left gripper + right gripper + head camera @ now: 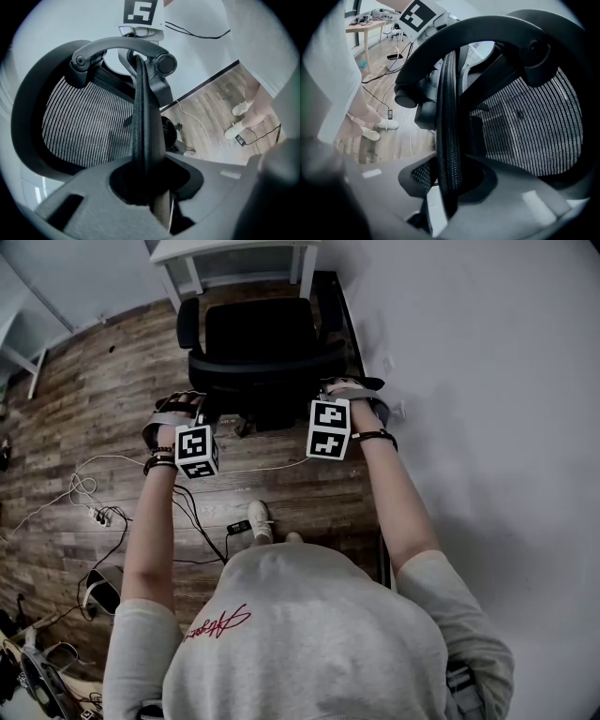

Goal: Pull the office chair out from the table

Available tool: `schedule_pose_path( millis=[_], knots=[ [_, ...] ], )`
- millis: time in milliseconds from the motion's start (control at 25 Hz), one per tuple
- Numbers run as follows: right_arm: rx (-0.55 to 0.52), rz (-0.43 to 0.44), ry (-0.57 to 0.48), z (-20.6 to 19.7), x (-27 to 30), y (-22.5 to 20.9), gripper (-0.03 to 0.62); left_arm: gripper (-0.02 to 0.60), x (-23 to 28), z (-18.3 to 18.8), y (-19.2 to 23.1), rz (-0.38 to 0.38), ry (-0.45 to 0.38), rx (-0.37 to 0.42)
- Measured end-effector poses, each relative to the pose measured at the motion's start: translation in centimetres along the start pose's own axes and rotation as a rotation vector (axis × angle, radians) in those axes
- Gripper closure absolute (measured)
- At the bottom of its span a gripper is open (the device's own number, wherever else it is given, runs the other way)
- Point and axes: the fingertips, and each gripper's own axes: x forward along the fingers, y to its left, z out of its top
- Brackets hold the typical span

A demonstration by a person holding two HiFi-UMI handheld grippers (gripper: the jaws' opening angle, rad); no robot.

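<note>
Both arms are held stretched forward and slightly apart, the forearms bare and the wrists banded, so that each hand is set at the top of the office chair (258,343) from behind. The left hand-held gripper (190,409) is angled downward at the backrest's left upper edge, and the right hand-held gripper (349,390) is angled more steeply at its right upper edge. The chair is stood on the wood floor (84,399) near the floor's far edge, beside the white wall (487,381), its seat turned toward the white table (234,251) just beyond it.

In the left gripper view, the left hand-held gripper (145,187) is seen clenched on the backrest's black rim (140,117), which runs up between its jaws. The same clamp is shown by the right hand-held gripper (445,187) on the rim (449,117) in its own view.

Only from the head view can the 2 arms, the table and the cables (103,517) toward the floor's left edge be made out. The striped mesh (79,122) of the backrest, the curved black bar (117,44) behind it and both of the person's white shoes (241,108) are shown only by the gripper views.
</note>
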Motion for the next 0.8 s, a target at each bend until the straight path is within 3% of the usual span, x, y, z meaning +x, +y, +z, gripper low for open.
schedule_pose_path(
  millis=[800],
  knots=[
    [-0.019,-0.011,-0.01,-1.1,-2.3,2.8,0.491,0.522,-2.1,2.5,-2.1,0.023,0.01,-0.002]
  ],
)
